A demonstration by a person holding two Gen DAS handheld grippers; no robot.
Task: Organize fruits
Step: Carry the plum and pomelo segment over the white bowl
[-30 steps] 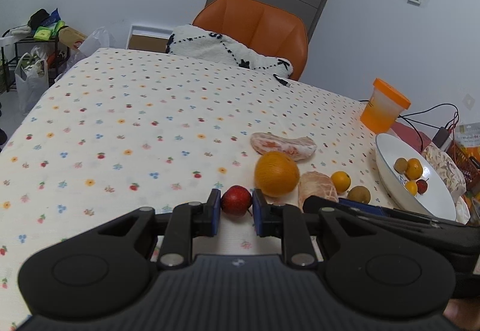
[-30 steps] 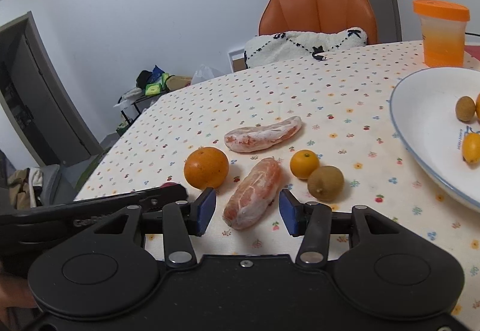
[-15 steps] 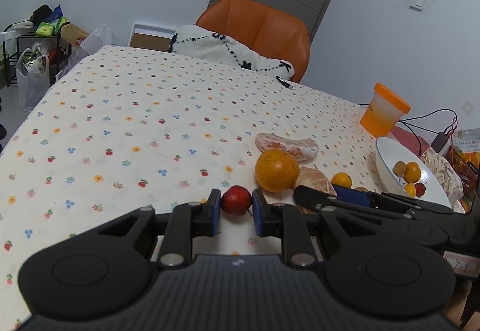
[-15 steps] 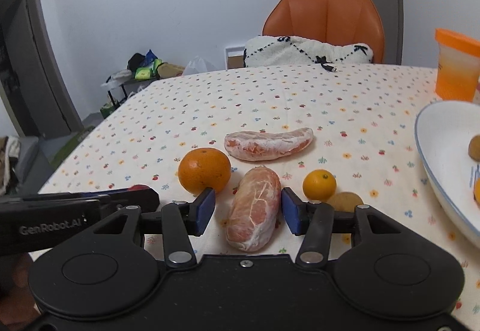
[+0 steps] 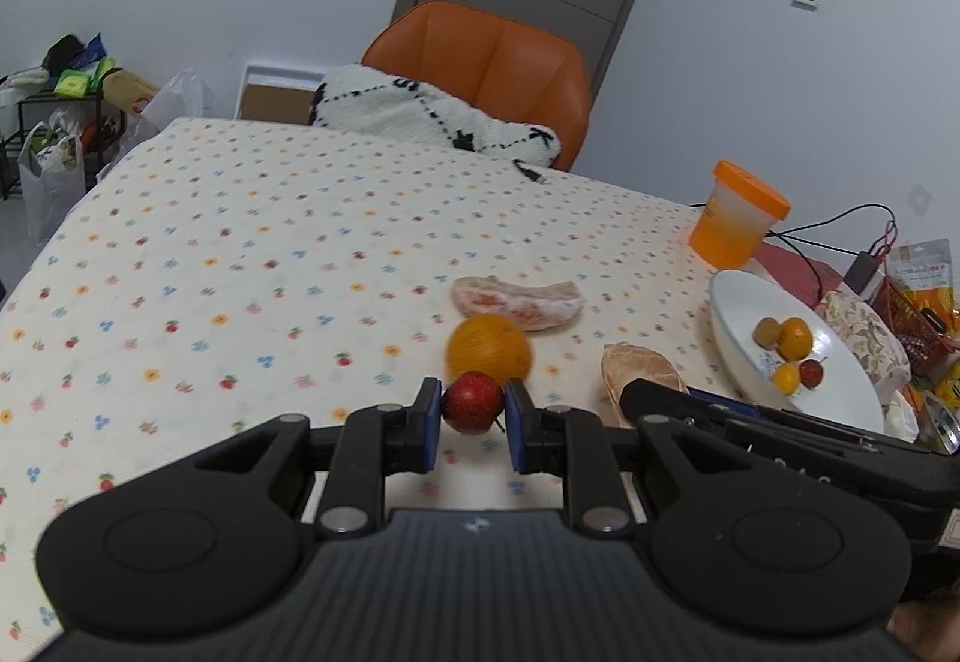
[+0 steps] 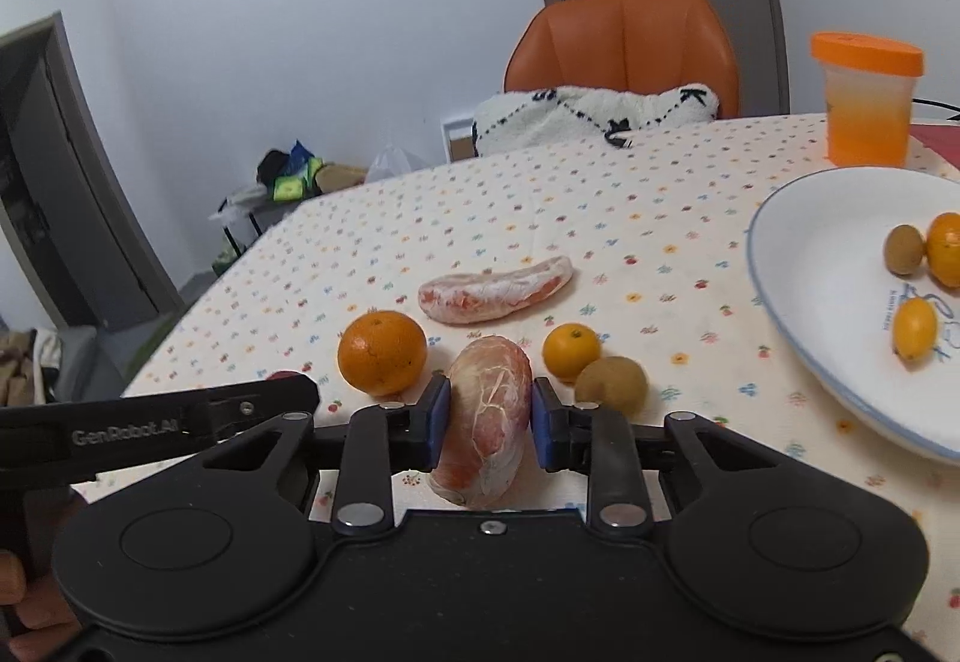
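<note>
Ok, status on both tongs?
Left tongs shut on red fruit. Right tongs shut on peeled segment. Plate path unobstructed.

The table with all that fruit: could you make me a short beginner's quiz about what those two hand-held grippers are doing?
1. True or false: the left hand-held gripper is closed on the small red fruit.
2. What sits between the pads of the right hand-held gripper? A) the big orange B) the peeled pomelo segment C) the kiwi
3. How many fruits lie in the white plate, seen from the left wrist?

Key: 1 true; 2 B; 3 four.
</note>
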